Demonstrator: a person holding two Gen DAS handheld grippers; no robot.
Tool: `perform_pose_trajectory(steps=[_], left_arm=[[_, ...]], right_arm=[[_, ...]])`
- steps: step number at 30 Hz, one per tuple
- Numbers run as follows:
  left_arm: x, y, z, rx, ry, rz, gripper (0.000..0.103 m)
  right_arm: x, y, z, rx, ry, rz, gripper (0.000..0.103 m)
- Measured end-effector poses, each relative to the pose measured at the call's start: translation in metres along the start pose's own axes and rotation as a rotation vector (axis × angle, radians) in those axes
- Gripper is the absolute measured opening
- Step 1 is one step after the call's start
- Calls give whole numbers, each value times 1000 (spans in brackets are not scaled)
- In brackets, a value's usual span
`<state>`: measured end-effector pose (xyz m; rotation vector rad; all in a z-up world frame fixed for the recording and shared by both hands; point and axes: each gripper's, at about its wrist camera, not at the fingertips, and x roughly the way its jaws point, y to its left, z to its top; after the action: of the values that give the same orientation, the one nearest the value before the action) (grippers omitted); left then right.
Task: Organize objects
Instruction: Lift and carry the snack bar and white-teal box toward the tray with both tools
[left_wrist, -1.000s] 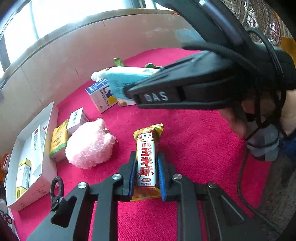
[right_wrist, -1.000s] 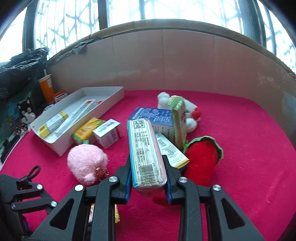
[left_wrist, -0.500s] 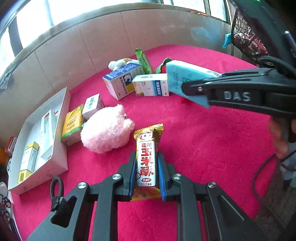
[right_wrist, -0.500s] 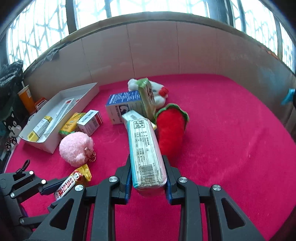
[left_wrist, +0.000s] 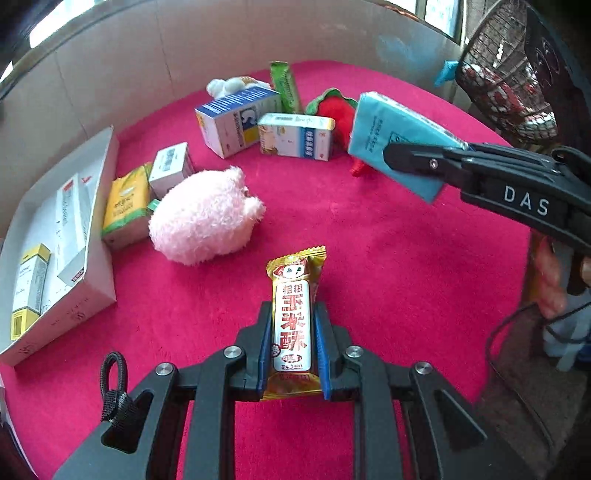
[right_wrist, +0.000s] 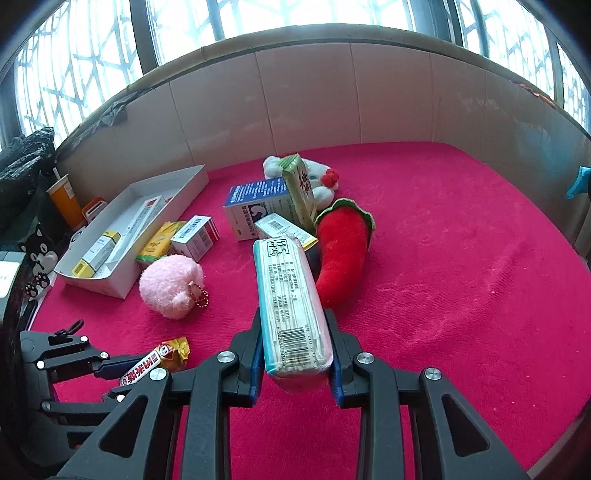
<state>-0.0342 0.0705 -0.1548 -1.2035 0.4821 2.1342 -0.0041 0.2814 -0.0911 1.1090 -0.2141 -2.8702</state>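
On the table covered in crimson felt cloth (left_wrist: 388, 266), the fluffy pink plush pig (left_wrist: 205, 216) serves as the landmark. Just in front of the pig, the left gripper (left_wrist: 291, 321) has its blue-padded fingers (left_wrist: 264, 350) closed on a gold-wrapped snack bar with red Chinese lettering (left_wrist: 293, 325), which is held lengthwise between them above the cloth. To the right of the pig, the right gripper (right_wrist: 293, 328) has its fingers (right_wrist: 257, 347) clamped on a pale blue plastic-wrapped tissue pack with a barcode (right_wrist: 290, 302), lifted clear of the cloth.

Left of the pig lies an open white cardboard tray (left_wrist: 94, 295) holding long white and yellow cartons. Touching the pig's left side are a yellow and green packet (left_wrist: 123, 201) and a small white box with a barcode (left_wrist: 170, 168), the packet lying against the tray wall. Behind the pig and to the right stands a cluster: a blue and white carton (left_wrist: 236, 122), a white, blue and yellow rectangular box (left_wrist: 297, 134) just beside it, a slim green box (left_wrist: 284, 86) leaning against the carton, a white plush toy (left_wrist: 229, 84) behind, and a red chilli-shaped plush with a green top (right_wrist: 341, 251) on the cluster's right edge.
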Motion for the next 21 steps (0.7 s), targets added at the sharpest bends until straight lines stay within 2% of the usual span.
perform_pose_trajectory(steps=[7,15,21], left_arm=[[-20,-21,-6,147,76,-10,20],[-23,-38,-19,191,115,-6,20],[-24,-37,-23,189,112,7,20]], right_arm=[[-20,1,1,-5,-37,21,30],[-25,0,0,7,-36,26,30],[-29,-1,-1,8,-39,30,30]])
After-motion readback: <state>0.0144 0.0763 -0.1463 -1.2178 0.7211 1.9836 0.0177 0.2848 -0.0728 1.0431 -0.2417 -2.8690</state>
